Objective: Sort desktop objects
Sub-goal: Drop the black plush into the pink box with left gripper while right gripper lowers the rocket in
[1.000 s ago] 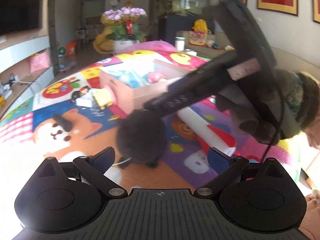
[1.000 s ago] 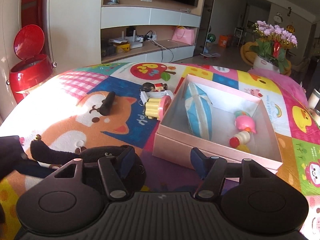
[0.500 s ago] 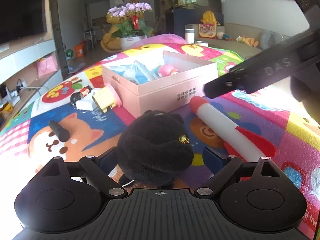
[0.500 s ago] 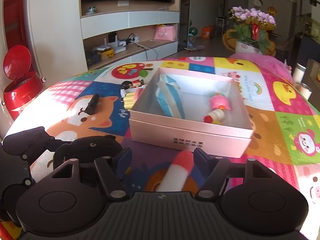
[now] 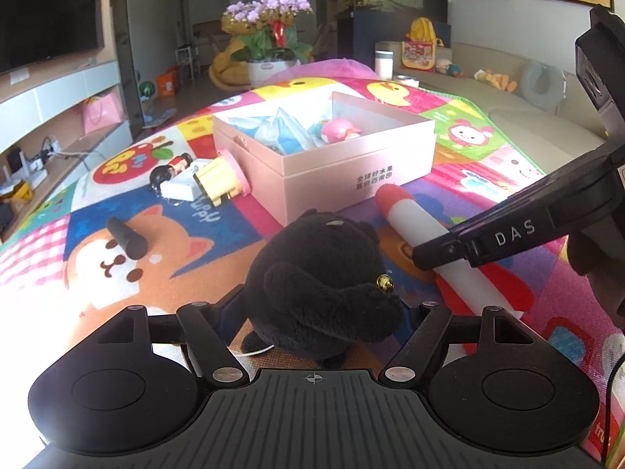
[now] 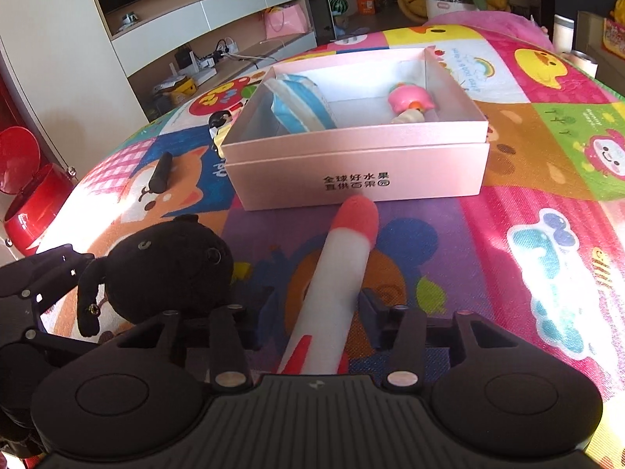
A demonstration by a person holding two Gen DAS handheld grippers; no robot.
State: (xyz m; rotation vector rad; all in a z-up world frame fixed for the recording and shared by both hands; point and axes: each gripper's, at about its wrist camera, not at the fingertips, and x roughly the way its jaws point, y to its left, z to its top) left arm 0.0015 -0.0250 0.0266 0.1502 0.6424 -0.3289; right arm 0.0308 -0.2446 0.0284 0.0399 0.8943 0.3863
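A black plush toy (image 5: pixel 320 273) sits on the colourful mat between the fingers of my left gripper (image 5: pixel 322 312). Its jaws are closing and the pads press the plush's sides. A white rocket toy with a red nose (image 6: pixel 336 273) lies pointing at the pink box (image 6: pixel 351 164). My right gripper (image 6: pixel 320 308) is closing, its pads against the rocket's body. In the left wrist view one right finger (image 5: pixel 488 238) rests on the rocket (image 5: pixel 414 219). The box (image 5: pixel 324 172) holds a blue-and-white packet (image 5: pixel 281 133) and a pink toy (image 5: pixel 338 131).
Left of the box lie a yellow-and-pink cylinder (image 5: pixel 218 181), a small doll figure (image 5: pixel 172 168) on a white card and a black cylinder (image 5: pixel 127 236). A red bin (image 6: pixel 27 195) stands beyond the mat's left edge. A sofa (image 5: pixel 527 117) runs along the right.
My left gripper came up around the plush and its jaws narrowed onto it. My right gripper swung from in front of the box over the rocket and closed around its body.
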